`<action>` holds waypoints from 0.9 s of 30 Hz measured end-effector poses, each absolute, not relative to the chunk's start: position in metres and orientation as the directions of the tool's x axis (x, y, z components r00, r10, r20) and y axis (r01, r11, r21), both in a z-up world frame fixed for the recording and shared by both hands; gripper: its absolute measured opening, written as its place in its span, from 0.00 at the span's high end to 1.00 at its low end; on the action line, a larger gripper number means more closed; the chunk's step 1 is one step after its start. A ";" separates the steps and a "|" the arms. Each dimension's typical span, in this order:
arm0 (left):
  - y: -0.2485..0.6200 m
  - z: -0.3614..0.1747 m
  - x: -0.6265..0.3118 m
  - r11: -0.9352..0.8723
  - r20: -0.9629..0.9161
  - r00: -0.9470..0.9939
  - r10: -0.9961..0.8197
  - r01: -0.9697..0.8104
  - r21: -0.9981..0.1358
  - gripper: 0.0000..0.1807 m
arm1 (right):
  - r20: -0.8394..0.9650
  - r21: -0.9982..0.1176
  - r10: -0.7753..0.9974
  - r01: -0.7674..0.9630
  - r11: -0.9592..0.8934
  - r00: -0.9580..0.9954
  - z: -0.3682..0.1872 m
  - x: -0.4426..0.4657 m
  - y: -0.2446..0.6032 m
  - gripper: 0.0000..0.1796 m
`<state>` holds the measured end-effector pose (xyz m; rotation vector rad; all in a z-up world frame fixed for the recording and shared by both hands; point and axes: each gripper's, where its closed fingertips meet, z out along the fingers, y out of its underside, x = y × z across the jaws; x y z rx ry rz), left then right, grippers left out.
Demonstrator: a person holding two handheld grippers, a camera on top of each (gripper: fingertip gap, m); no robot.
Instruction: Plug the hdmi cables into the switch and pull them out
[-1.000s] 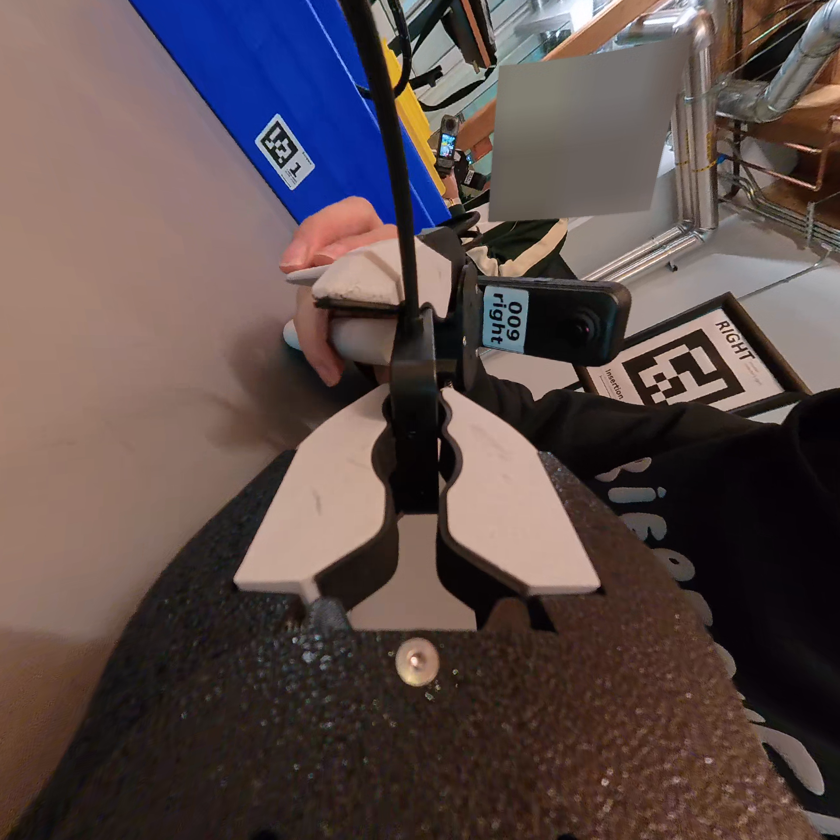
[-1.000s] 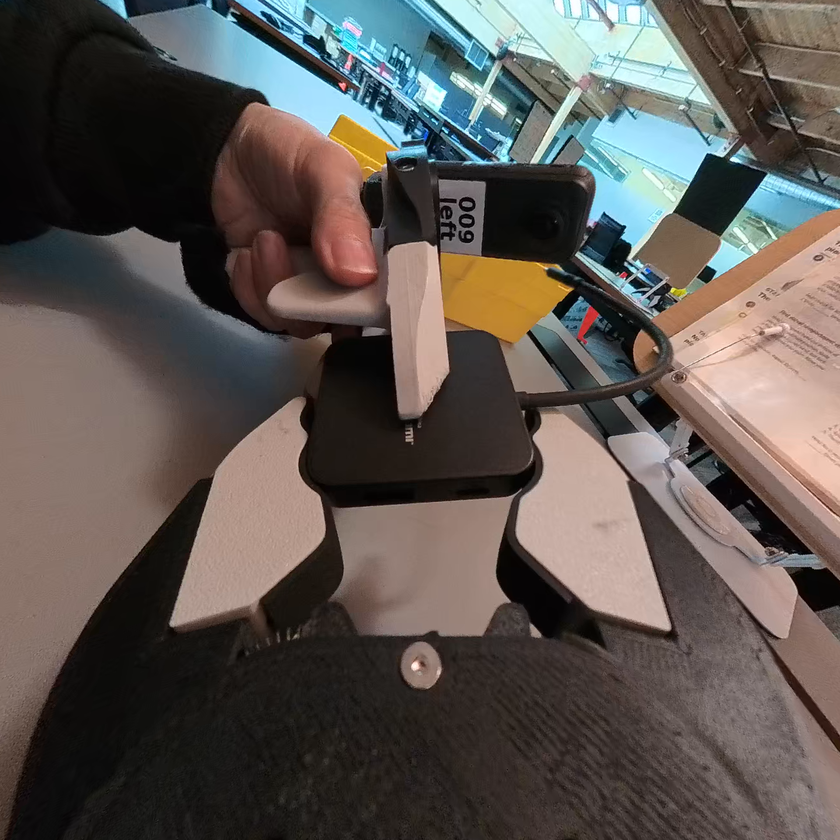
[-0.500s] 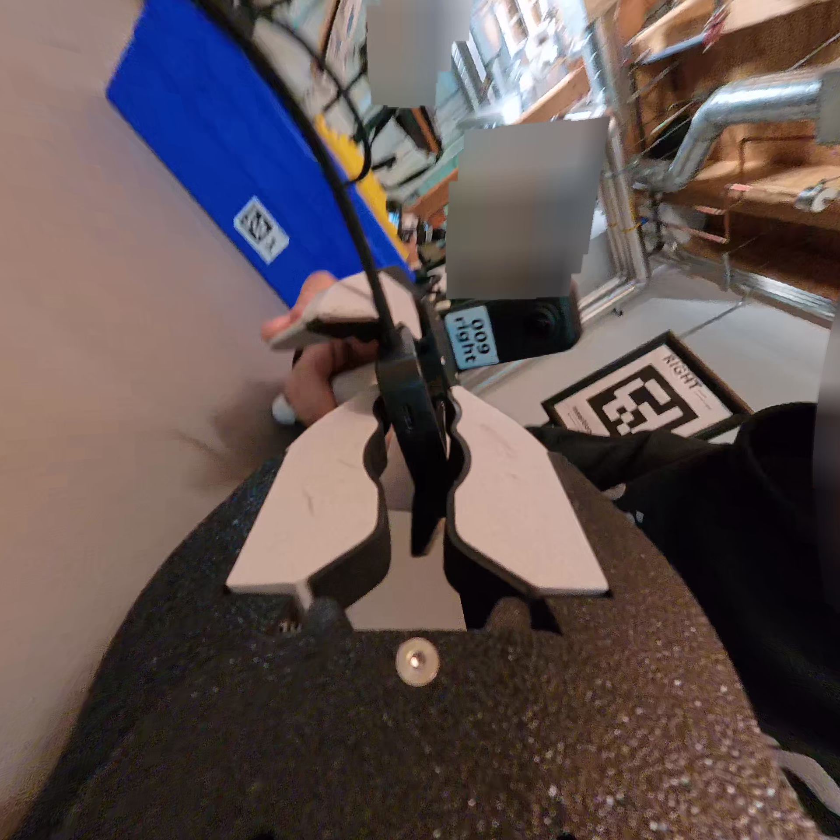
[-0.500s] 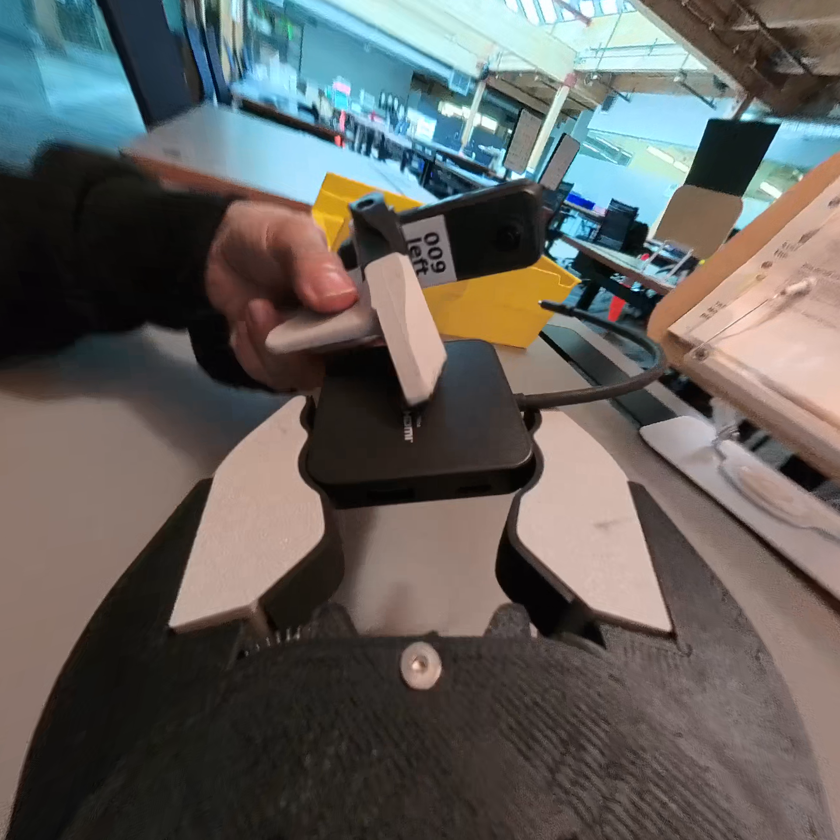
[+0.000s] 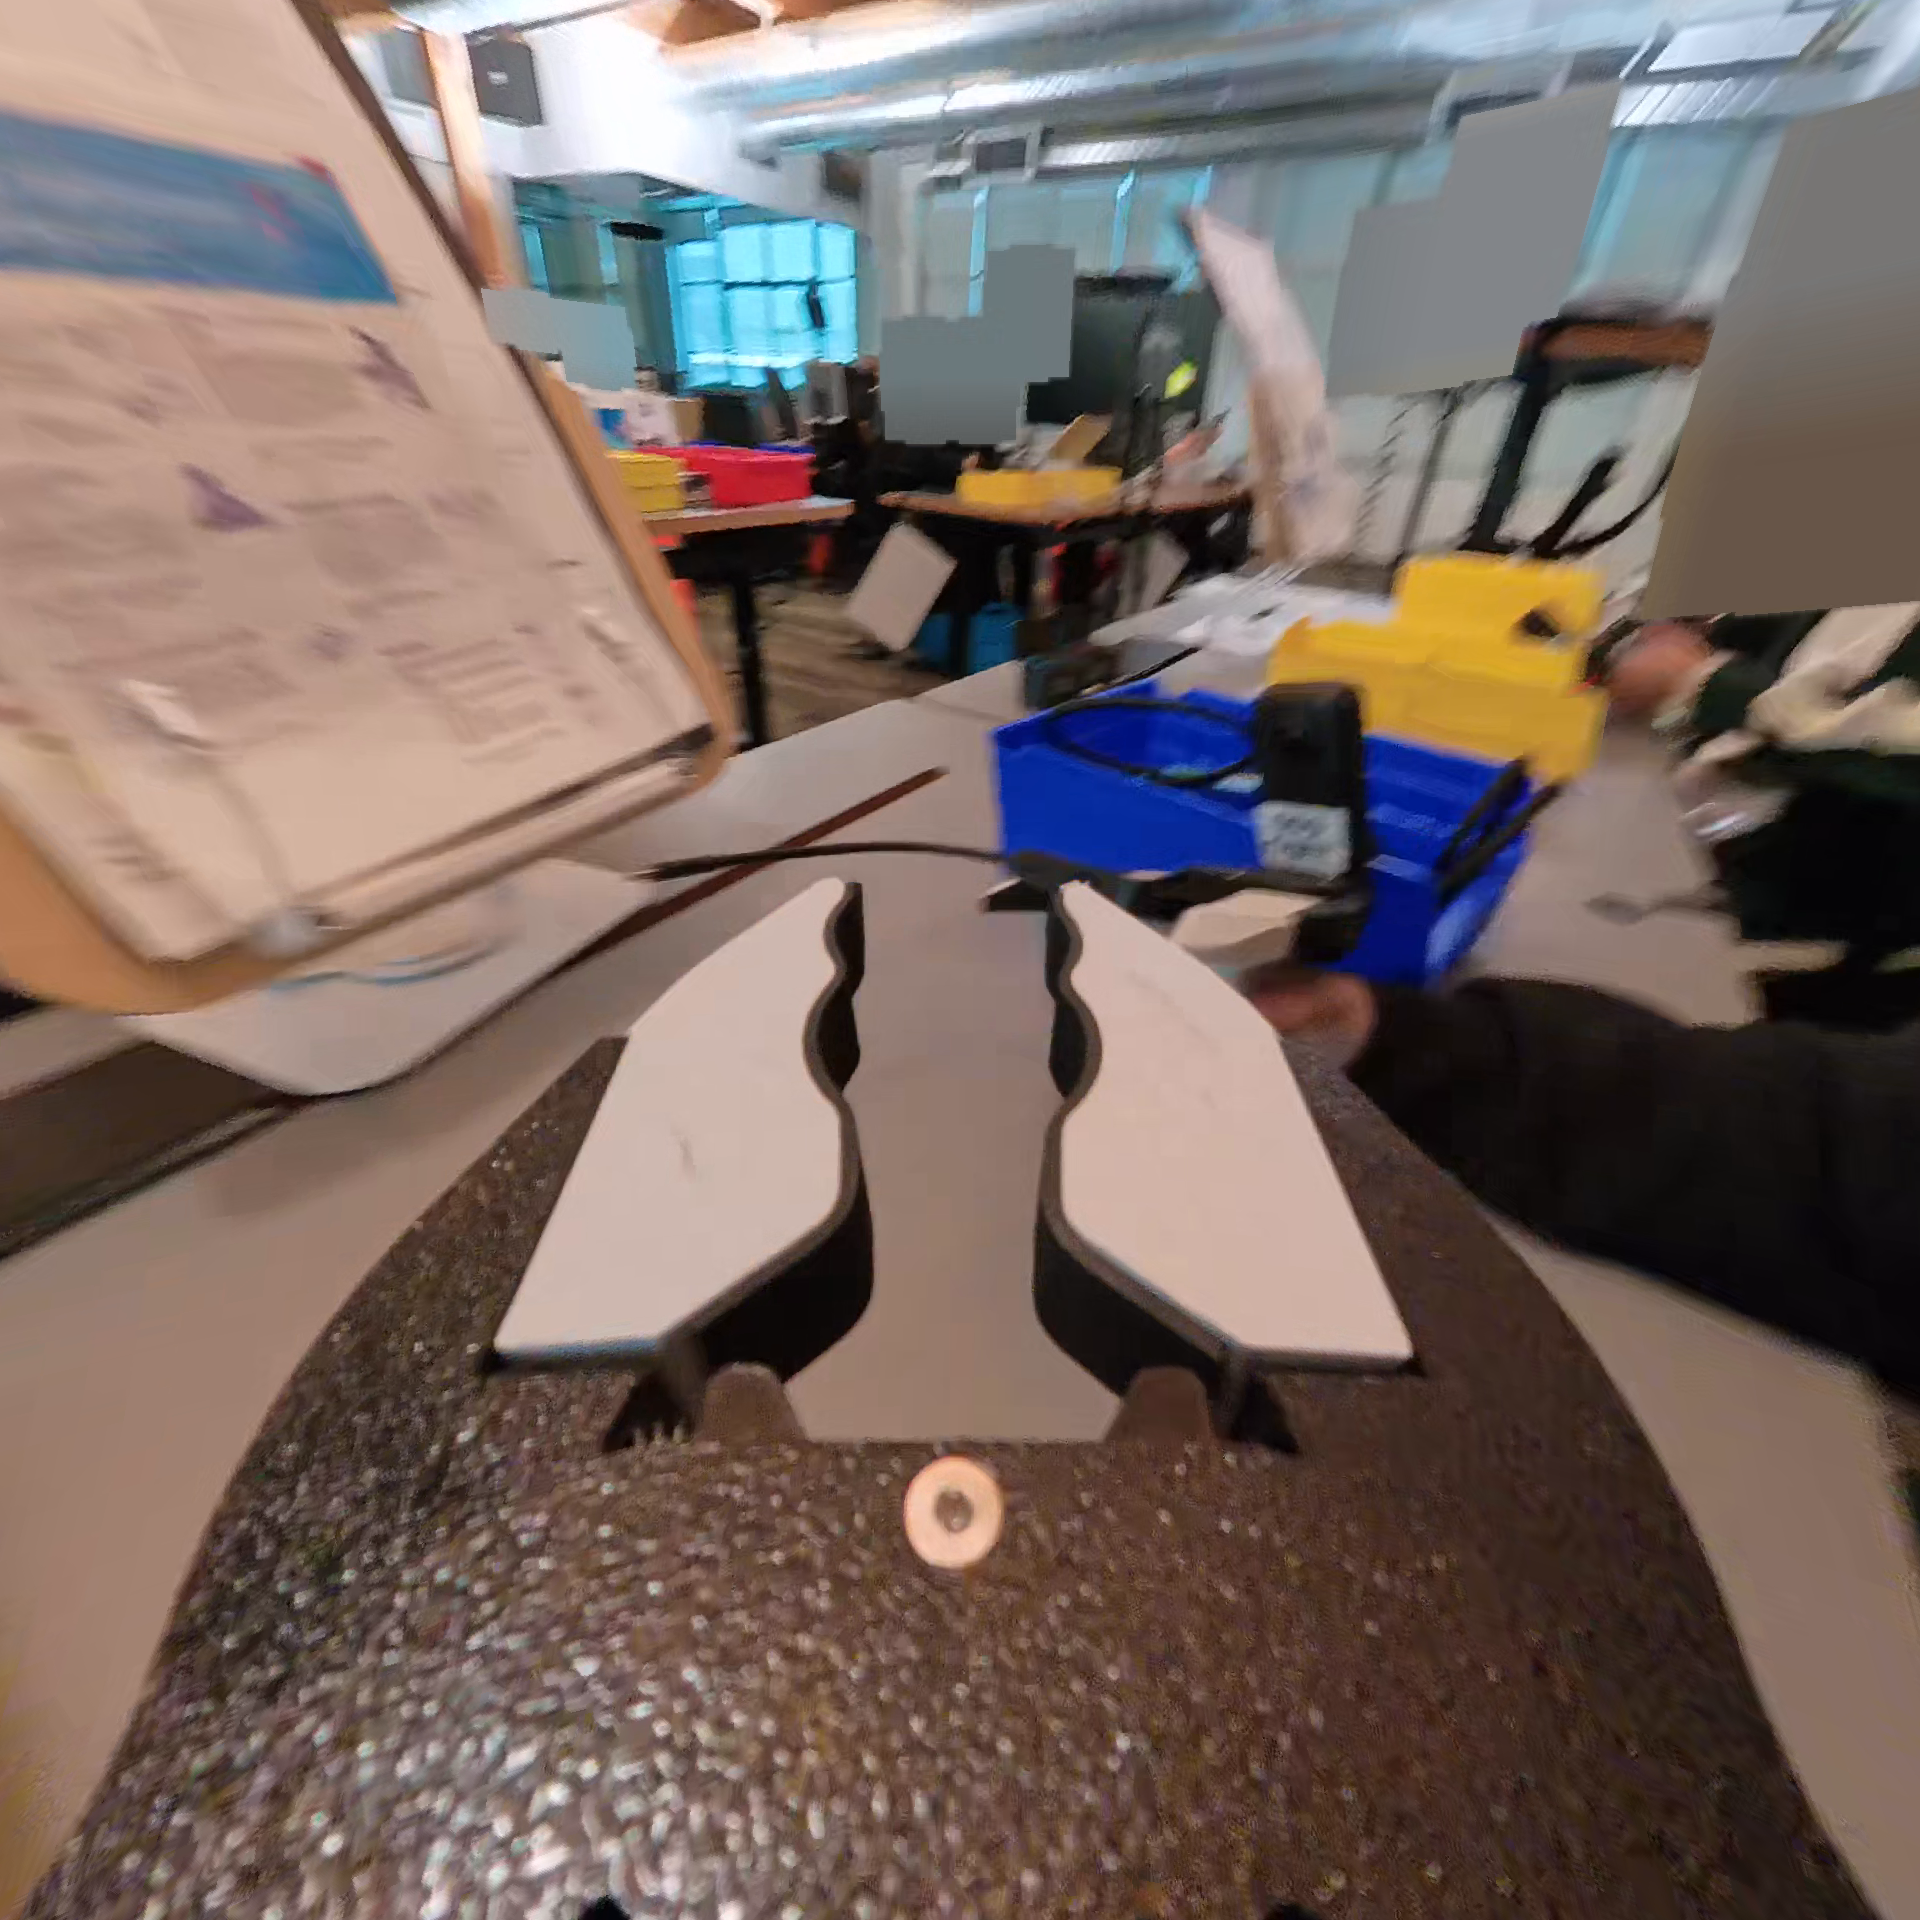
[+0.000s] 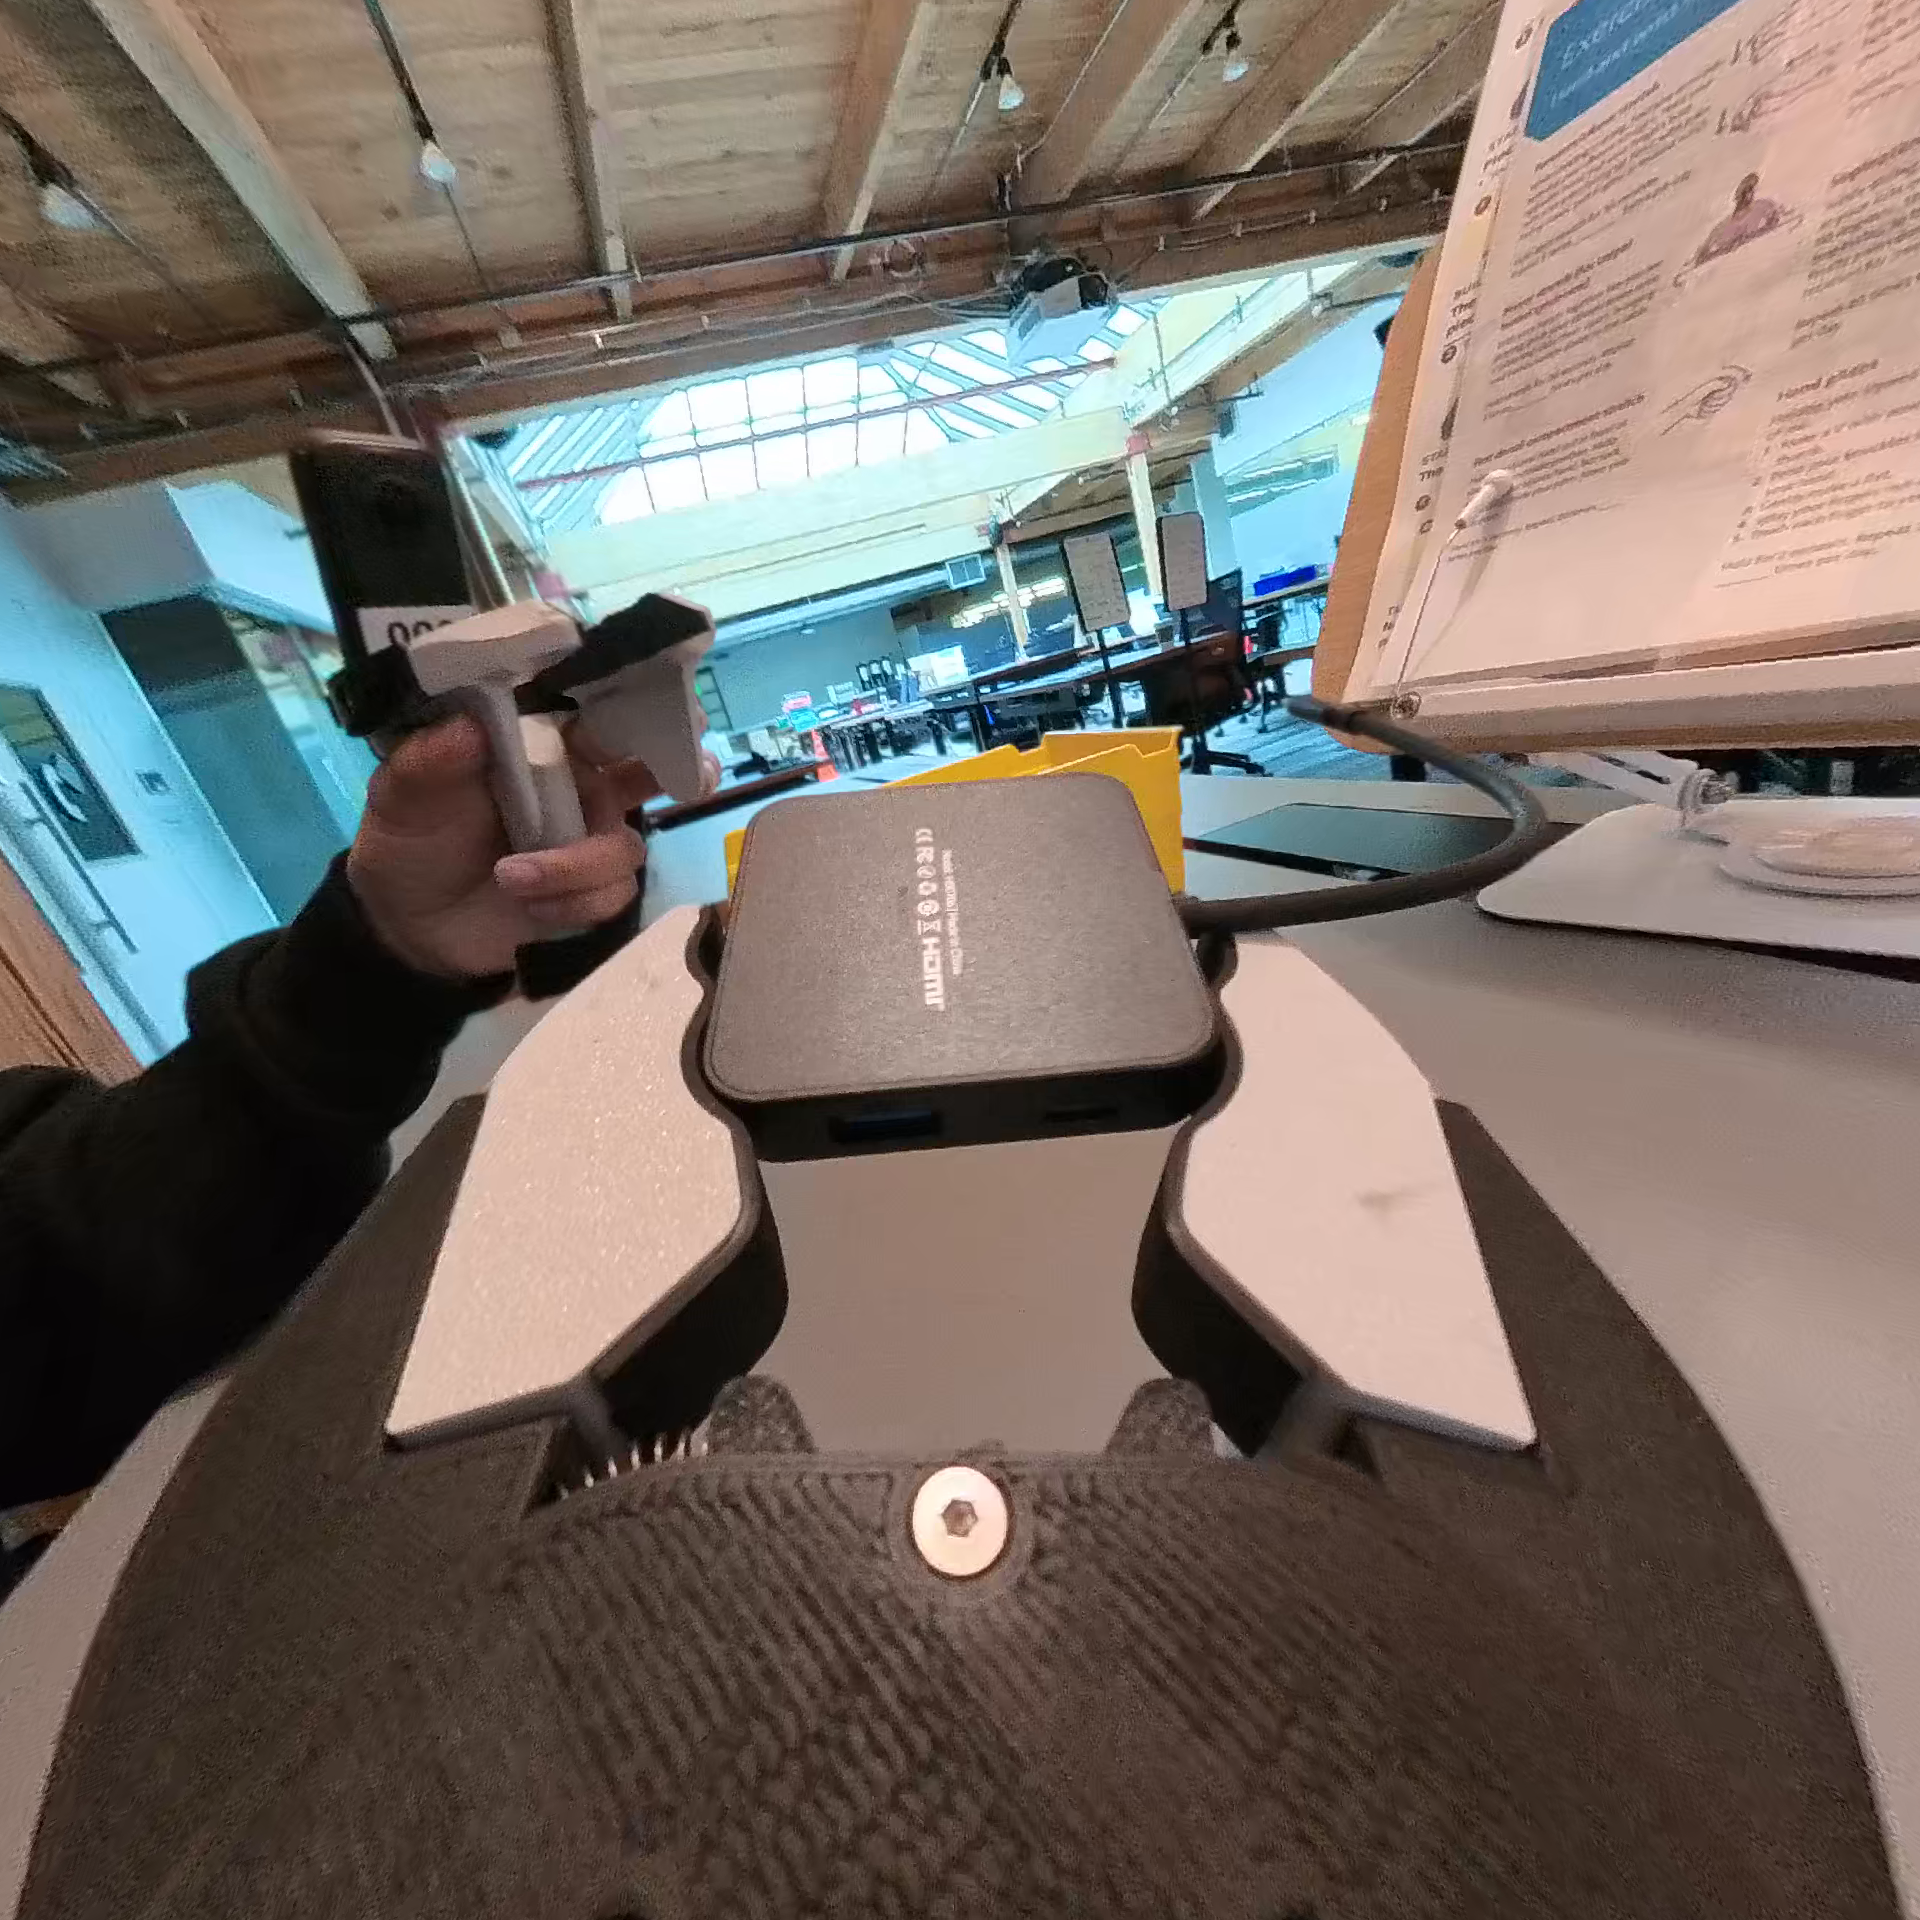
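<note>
Right claw (image 6: 961, 997) clamps the black switch (image 6: 956, 935) at frame centre above the bench (image 6: 1610, 1091), steadying its ports; left claw (image 5: 951, 935) spread, empty, cable (image 6: 1455, 831) trailing right.

left tool (image 5: 951, 914) parted, right tool (image 6: 961, 935) clamped

The switch (image 6: 961, 935) was matte black with small white markings on top, and its cable (image 6: 1455, 852) was black. Each tool (image 6: 961, 1039) had pale grey fingers on a speckled black body. Behind the grey desk (image 5: 914, 758) sat a blue bin (image 5: 1143, 800) and a yellow bin (image 5: 1455, 665).
</note>
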<state>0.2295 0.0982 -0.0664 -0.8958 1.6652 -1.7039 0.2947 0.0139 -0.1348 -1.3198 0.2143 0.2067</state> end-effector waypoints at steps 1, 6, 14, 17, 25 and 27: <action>0.116 -0.063 0.226 0.040 -0.015 -0.561 -0.828 -0.033 -0.999 0.82 | -0.277 -0.931 0.037 -0.278 0.237 0.960 -0.135 0.294 0.014 0.52; 0.269 -0.083 0.234 0.616 -0.547 -0.304 -0.780 -0.224 -0.755 0.73 | -0.253 -0.940 0.083 -0.265 0.215 0.964 -0.135 0.287 0.018 0.52; 0.356 -0.174 0.251 0.942 -0.814 -0.495 -0.305 -0.284 -0.180 0.71 | -0.291 -0.910 0.172 -0.328 0.255 0.941 -0.129 0.286 0.013 0.52; 0.355 -0.191 0.262 0.959 -0.842 -0.492 -0.221 -0.267 -0.095 0.80 | -0.288 -0.898 0.197 -0.336 0.285 0.937 -0.126 0.285 0.009 0.52; 0.370 -0.153 0.258 0.938 -0.912 -0.341 -0.226 -0.327 -0.110 0.90 | -0.314 -0.852 0.305 -0.408 0.327 0.899 -0.120 0.280 -0.001 0.52; 0.381 -0.130 0.251 0.908 -0.921 -0.259 -0.291 -0.377 -0.181 0.92 | -0.320 -0.823 0.384 -0.455 0.341 0.866 -0.112 0.274 -0.006 0.52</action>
